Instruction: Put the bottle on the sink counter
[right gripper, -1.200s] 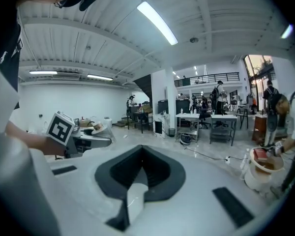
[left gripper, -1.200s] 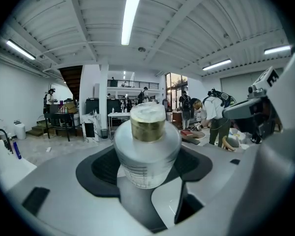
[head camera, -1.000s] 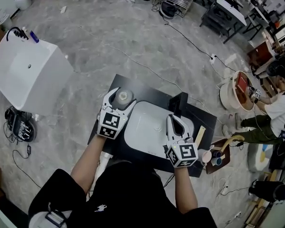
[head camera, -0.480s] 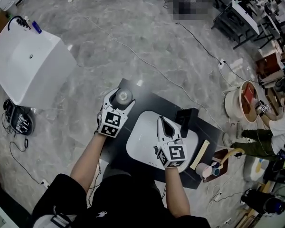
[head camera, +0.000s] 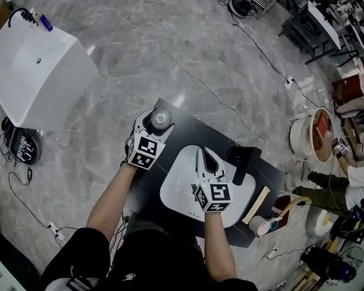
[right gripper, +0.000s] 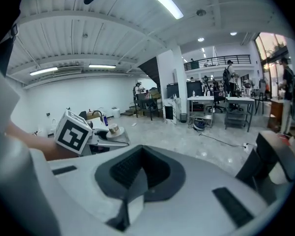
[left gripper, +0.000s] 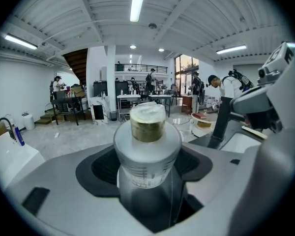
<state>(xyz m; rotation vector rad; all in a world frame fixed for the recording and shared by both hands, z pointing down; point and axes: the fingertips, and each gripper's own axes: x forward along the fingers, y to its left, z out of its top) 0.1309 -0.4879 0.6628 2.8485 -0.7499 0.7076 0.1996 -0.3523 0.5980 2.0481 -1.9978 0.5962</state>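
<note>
A frosted grey bottle (left gripper: 147, 146) with a gold neck and a clear cap stands upright between my left gripper's (left gripper: 147, 173) jaws, which are shut on its body. In the head view the left gripper (head camera: 151, 128) holds the bottle (head camera: 159, 119) over the far left corner of the black sink counter (head camera: 188, 132). My right gripper (head camera: 204, 162) hovers over the white basin (head camera: 179, 187) set into that counter, jaws together with nothing held. The right gripper view shows its jaws (right gripper: 137, 181) closed, with the left gripper (right gripper: 74, 132) and the bottle (right gripper: 113, 130) off to the left.
A black faucet (head camera: 241, 162) stands at the basin's far right. A wooden strip (head camera: 258, 204) and a pink roll (head camera: 261, 226) lie at the counter's right end. A big white tub (head camera: 36, 71) sits on the floor at the upper left, with cables around. A person (head camera: 358, 180) is at the right.
My right gripper has moved left over the basin. The left gripper keeps its grip on the bottle at the counter's far left corner. The head camera has shifted.
</note>
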